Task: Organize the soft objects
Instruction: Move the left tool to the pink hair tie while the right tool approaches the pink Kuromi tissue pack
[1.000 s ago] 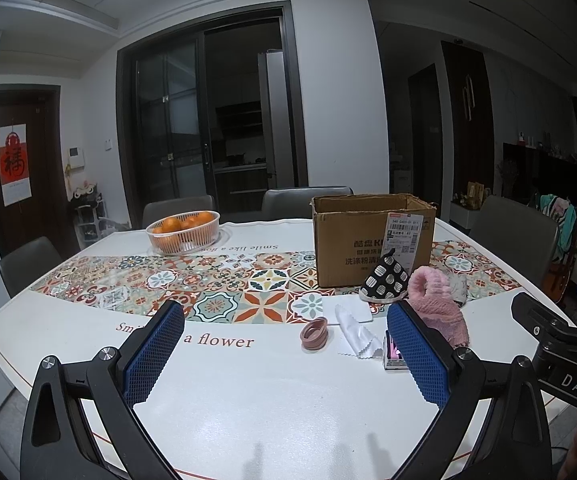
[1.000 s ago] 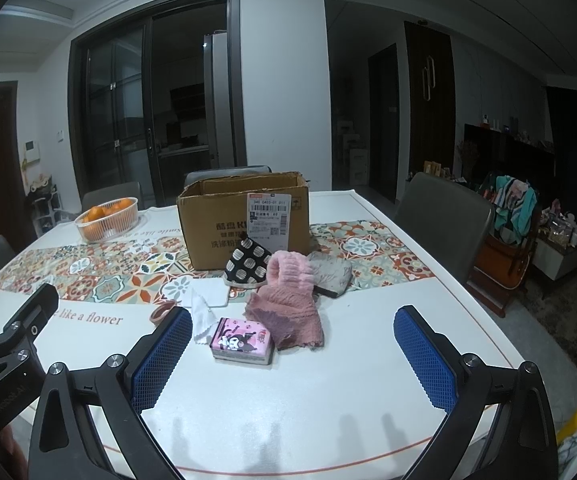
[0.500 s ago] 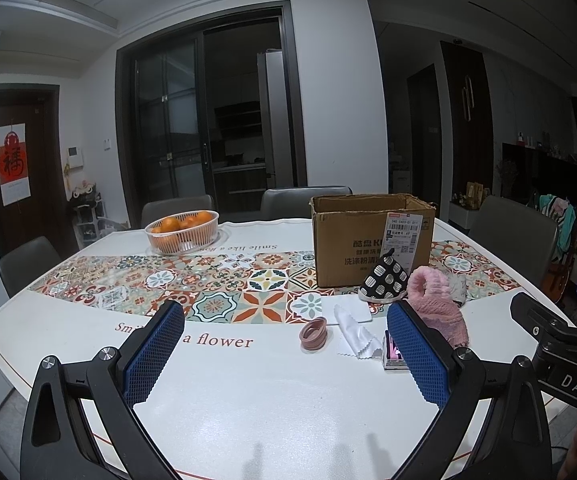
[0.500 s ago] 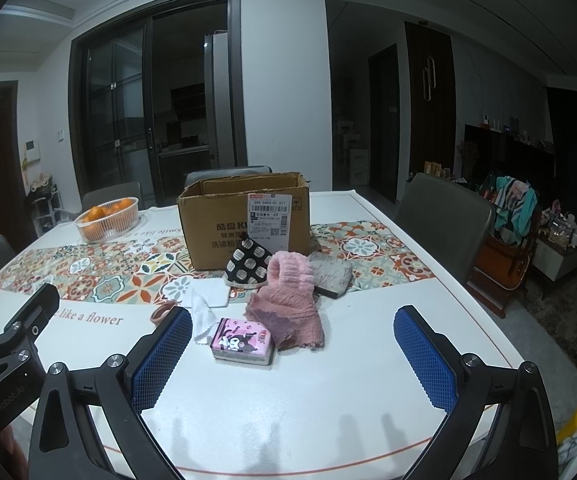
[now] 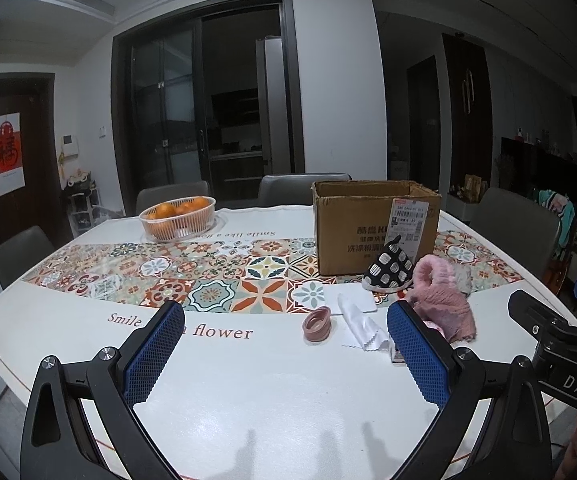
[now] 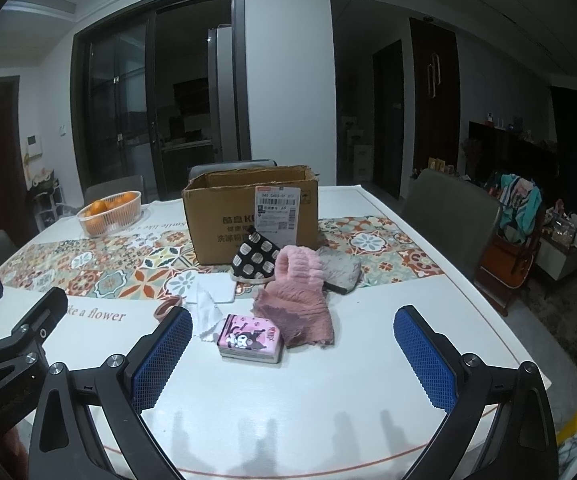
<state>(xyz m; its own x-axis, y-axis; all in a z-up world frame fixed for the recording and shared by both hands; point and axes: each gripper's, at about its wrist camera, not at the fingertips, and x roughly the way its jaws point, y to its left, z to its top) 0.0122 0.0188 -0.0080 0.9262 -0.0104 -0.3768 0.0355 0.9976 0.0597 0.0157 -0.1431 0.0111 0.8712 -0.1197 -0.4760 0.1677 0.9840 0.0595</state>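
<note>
An open cardboard box (image 6: 248, 216) stands on the table, also in the left wrist view (image 5: 372, 224). In front of it lie a black-and-white spotted pouch (image 6: 256, 258), a pink fuzzy glove (image 6: 298, 292), a grey soft item (image 6: 342, 270), a white cloth (image 6: 208, 314), a pink hair ring (image 5: 317, 322) and a pink tissue pack (image 6: 250, 338). My left gripper (image 5: 284, 354) is open and empty above the near table, left of the pile. My right gripper (image 6: 292, 360) is open and empty, just short of the tissue pack.
A white basket of oranges (image 5: 177, 216) sits at the far left on the patterned runner (image 5: 208, 276). Grey chairs (image 6: 448, 216) ring the table. The table's front edge is close below both grippers.
</note>
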